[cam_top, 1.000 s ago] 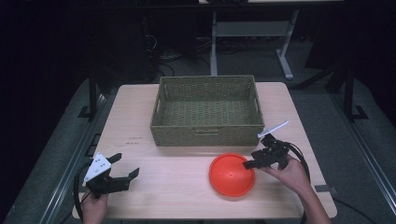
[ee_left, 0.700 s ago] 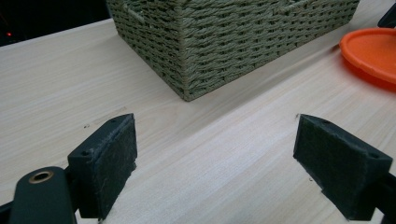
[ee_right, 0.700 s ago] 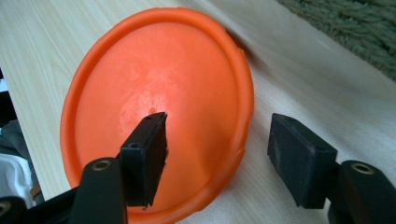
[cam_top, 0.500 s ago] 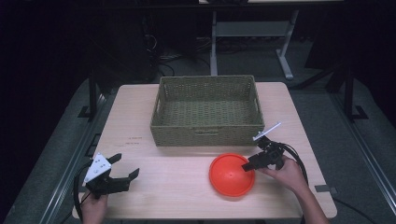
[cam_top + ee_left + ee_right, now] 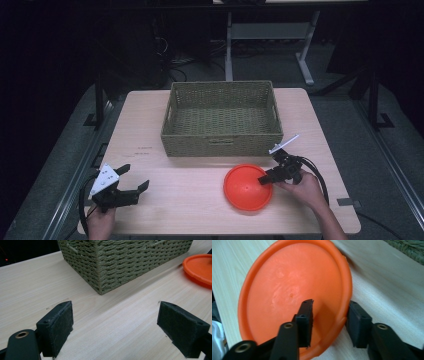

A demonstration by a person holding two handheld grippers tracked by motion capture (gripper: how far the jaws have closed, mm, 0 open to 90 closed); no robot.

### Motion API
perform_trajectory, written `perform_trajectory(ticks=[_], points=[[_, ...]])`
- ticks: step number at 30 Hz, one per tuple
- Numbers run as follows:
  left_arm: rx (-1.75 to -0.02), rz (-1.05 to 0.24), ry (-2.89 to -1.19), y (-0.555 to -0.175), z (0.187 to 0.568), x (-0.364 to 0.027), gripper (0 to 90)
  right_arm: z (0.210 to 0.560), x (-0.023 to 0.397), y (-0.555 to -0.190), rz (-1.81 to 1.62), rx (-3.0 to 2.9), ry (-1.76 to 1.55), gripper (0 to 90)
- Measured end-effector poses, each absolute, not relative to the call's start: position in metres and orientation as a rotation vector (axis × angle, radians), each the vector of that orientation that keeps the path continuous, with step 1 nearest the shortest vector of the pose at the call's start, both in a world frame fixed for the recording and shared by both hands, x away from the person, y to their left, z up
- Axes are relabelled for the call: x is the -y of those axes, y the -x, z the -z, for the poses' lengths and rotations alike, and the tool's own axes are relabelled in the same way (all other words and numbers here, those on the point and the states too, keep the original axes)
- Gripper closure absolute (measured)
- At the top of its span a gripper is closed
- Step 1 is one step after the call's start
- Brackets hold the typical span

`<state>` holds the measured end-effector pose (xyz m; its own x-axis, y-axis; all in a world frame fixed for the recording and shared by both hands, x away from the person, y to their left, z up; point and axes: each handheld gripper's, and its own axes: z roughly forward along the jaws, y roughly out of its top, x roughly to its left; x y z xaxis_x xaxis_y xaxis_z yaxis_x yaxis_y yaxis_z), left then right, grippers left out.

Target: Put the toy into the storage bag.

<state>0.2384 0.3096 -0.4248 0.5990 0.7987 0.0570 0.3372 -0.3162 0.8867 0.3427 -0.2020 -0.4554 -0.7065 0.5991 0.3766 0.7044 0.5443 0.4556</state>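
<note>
The round orange plastic plate lies on the pale wooden table, in front of the woven olive basket. The right gripper straddles its rim, its jaws just closing, pads not yet pressing. Seat the rim fully, then clamp. The left gripper rests spread, empty

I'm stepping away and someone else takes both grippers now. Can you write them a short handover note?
Left gripper: open, holding nothing, at the near left of the pale wooden table.
Right gripper: jaws have just been closing astride the rim of the round orange plastic plate, one inside, one outside; a gap remains, so no grip.
The plate lies in front of the olive woven basket.
Done: right gripper placed on the rim.
Left: grip, lift, probably into the basket.
</note>
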Motion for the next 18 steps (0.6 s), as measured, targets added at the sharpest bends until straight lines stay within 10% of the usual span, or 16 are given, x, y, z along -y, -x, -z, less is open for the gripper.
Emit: perform_trajectory(ticks=[18], points=[[-0.908, -0.647, -1.885, -0.237, 0.424, -0.31, 12.9, 0.416, 0.192, -0.343, 0.977, 2.535, 1.101, 81.8]])
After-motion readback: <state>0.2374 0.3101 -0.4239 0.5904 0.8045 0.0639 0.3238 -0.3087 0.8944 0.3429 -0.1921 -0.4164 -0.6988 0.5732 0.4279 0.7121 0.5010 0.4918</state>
